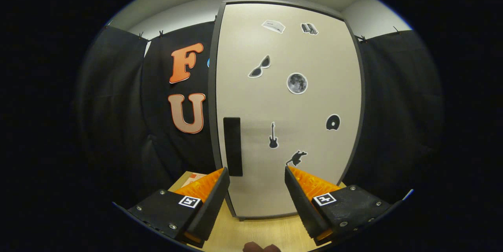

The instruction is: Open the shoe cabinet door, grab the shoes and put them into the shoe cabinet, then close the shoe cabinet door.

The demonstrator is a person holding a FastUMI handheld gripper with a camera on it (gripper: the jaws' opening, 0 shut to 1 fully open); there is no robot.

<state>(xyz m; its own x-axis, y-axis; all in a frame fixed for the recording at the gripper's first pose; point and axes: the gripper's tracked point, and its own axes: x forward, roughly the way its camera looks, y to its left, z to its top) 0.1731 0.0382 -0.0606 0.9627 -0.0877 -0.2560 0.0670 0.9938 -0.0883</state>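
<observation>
Two fingers of the gripper [257,175] stand wide apart with nothing between them, above a pale wooden tabletop [259,232]. Just ahead of them, at the tabletop's far edge, stands the tall beige shoe cabinet with dark grey frame [355,98], its door [310,189] closed. A black upright rectangular handle [232,146] sits near the door's left edge, just beyond the left finger. Small black-and-white stickers [297,83] dot the door higher up.

No readable text is found. Picture stickers only are seen on the cabinet door [290,110]: sunglasses, moon, guitar, disc, mouse. Square coded markers are carried on the fingers [190,201], held apart.
</observation>
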